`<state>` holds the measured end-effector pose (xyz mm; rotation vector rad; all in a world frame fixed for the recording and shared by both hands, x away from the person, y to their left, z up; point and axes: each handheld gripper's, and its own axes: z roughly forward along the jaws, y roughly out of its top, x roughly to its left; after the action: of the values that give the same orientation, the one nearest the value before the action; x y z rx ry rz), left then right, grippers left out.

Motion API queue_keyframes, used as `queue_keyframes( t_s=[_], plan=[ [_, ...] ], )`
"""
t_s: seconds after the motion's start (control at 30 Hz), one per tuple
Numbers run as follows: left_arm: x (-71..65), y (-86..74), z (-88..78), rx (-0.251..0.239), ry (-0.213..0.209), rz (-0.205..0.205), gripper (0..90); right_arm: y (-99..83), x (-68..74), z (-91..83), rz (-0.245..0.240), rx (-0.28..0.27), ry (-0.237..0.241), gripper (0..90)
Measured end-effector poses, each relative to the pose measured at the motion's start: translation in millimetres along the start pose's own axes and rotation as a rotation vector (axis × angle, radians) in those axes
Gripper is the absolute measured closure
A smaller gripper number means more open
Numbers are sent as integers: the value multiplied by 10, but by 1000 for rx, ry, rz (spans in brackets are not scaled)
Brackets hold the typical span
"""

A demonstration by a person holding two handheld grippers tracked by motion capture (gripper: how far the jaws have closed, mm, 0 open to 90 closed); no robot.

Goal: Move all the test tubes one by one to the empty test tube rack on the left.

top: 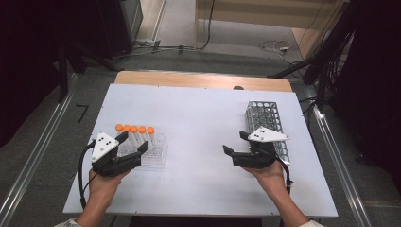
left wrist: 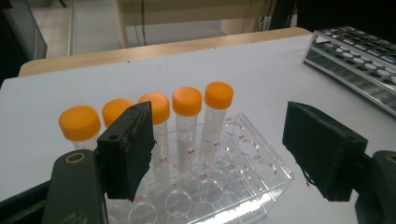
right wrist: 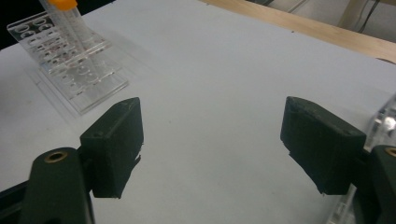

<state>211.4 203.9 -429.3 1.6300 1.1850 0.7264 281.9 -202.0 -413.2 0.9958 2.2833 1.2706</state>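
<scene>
A clear plastic rack (top: pixel 158 153) holds a row of several orange-capped tubes (top: pixel 135 129) at the left of the white table. My left gripper (top: pixel 134 143) stands open right at that rack's near side. In the left gripper view its jaws straddle the rack (left wrist: pixel 243 172), the left jaw in front of the tubes (left wrist: pixel 187 101), and nothing is pressed between them. My right gripper (top: pixel 235 143) is open over bare table, beside the metal rack (top: pixel 265 116). In the right gripper view its jaws (right wrist: pixel 210 144) hold nothing, and the clear rack (right wrist: pixel 70 60) lies far off at upper left.
The metal grid rack (left wrist: pixel 359 60) lies on its side at the right of the white board (top: pixel 203 118). A wooden strip (top: pixel 203 79) runs along the board's far edge. Beyond it the floor carries cables and dark stands.
</scene>
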Motion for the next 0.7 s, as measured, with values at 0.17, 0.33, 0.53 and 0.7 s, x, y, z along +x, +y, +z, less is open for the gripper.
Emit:
queue_keyframes(
  t_s=[0.17, 0.33, 0.53, 0.7],
  plan=[
    [5, -56, -30, -12, 25, 2, 257, -81, -73, -108, 4, 6, -23, 190],
    [6, -115, -66, -16, 44, 9, 249, -150, -131, -227, 18, -3, -41, 189],
    [16, -147, -113, -19, 49, 7, 246, -242, -210, -343, 37, -16, -65, 189],
    [27, -157, -145, -17, 37, -7, 246, -291, -277, -428, 50, -20, -87, 188]
  ],
)
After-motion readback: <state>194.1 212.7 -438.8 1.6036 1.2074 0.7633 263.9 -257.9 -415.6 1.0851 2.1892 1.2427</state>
